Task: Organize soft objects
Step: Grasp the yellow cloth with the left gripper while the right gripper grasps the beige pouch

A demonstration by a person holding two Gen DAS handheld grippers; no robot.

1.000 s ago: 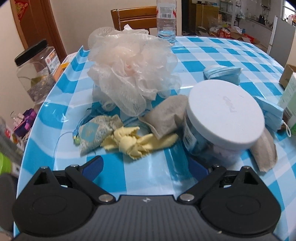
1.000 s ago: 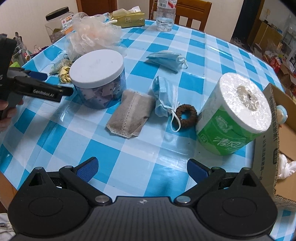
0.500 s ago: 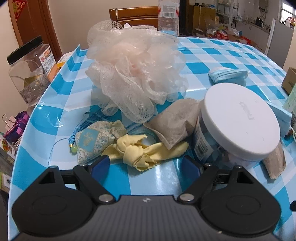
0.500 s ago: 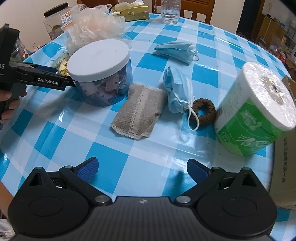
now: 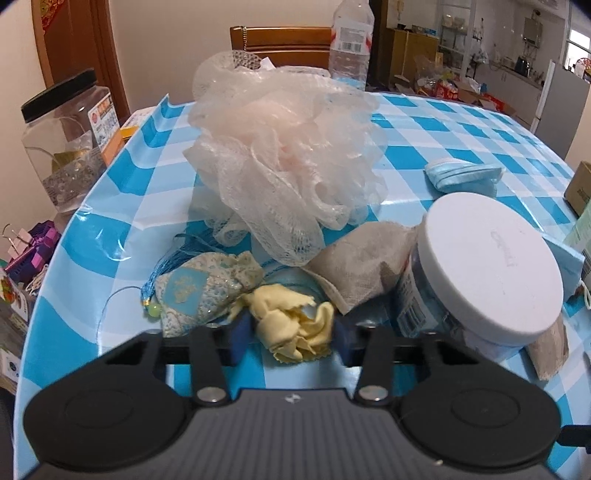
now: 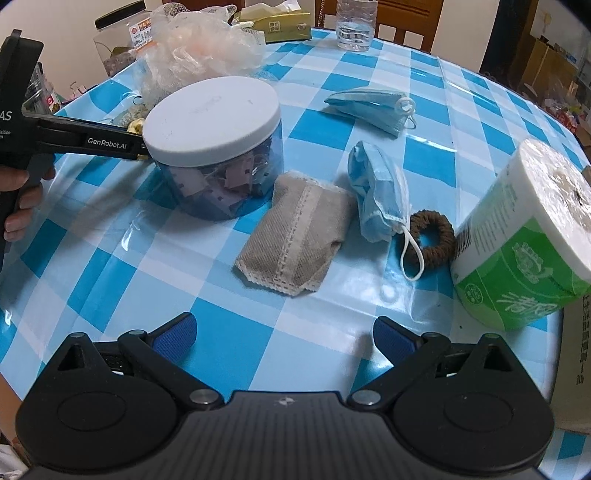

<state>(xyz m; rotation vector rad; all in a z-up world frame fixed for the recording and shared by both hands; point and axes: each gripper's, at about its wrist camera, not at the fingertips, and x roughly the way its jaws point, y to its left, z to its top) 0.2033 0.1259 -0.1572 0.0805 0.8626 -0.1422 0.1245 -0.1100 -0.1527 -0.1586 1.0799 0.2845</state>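
My left gripper [image 5: 291, 334] is shut on a crumpled yellow cloth [image 5: 291, 326] on the blue-checked tablecloth [image 5: 110, 206]. Beside it lie a floral sachet [image 5: 199, 288], a beige pouch [image 5: 362, 258] and a pale pink bath pouf [image 5: 284, 162]. My right gripper [image 6: 284, 334] is open and empty, low over the table. Ahead of it lie a grey lace-trimmed pouch [image 6: 299, 229], a blue face mask [image 6: 380, 192], a brown hair tie [image 6: 432, 238] and a folded mask [image 6: 373, 105]. The left gripper's arm [image 6: 85, 142] shows at the left.
A white-lidded jar [image 6: 214, 147] stands mid-table, also in the left wrist view [image 5: 484, 280]. A green-wrapped toilet roll [image 6: 524, 243] leans at the right by a cardboard box [image 6: 576, 362]. A water bottle [image 6: 356, 22], tissue box [image 6: 284, 24] and plastic jar [image 5: 62, 144] stand at the back.
My left gripper moved forward to the yellow cloth and closed on it. My right gripper drifted closer to the grey pouch and stayed open.
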